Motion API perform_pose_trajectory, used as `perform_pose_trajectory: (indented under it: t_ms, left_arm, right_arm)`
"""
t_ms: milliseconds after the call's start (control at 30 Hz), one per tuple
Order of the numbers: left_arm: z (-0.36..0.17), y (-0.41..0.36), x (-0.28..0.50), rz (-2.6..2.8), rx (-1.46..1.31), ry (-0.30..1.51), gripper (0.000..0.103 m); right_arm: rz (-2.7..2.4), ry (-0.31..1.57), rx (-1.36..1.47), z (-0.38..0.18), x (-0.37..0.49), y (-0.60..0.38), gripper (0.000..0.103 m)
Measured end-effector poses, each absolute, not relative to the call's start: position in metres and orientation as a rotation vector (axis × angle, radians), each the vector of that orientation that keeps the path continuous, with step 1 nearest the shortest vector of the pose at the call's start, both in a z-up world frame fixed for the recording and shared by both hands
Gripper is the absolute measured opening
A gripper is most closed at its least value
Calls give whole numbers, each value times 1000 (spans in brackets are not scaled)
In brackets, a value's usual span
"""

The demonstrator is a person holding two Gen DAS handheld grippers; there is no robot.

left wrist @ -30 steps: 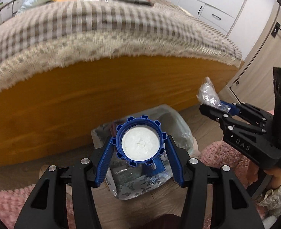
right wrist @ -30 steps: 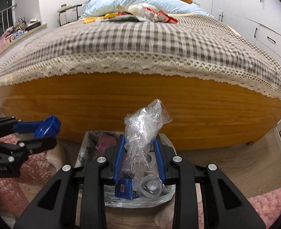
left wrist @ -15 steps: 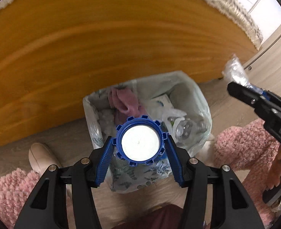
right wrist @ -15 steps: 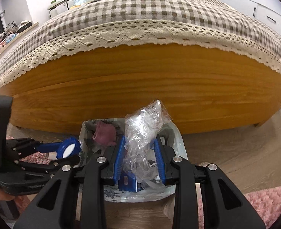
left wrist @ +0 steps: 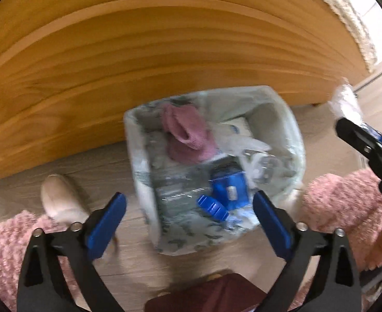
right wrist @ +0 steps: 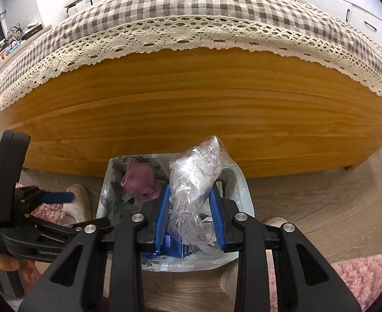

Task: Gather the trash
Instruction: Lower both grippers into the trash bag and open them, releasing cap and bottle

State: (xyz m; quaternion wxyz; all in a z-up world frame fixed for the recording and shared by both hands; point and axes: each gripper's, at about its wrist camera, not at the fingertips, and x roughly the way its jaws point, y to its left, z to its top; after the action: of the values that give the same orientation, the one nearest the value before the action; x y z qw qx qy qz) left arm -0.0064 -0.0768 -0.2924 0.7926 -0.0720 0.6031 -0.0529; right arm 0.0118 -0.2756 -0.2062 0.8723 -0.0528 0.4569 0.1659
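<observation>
Released a moment ago as the left gripper [left wrist: 188,223] jaws spread wide, the blue cap [left wrist: 212,207] lies in the bin [left wrist: 292,130]; crumpled plastic [right wrist: 194,182], pinched by the right gripper [right wrist: 191,217], is to be dropped next.

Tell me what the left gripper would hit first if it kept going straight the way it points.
Probably the trash in the lined bin: the open left gripper points down at the blue cap and clear plastic there. Depth is uncertain.
</observation>
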Motion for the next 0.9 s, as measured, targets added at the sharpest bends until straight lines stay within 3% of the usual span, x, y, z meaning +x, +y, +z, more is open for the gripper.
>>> perform_pose_trajectory:
  t_ms: [900]
  left_arm:
    - [-285,-64,-4,-45,-144,1253,95]
  right_arm:
    - [407,1058,-95,-255,32,-243,32]
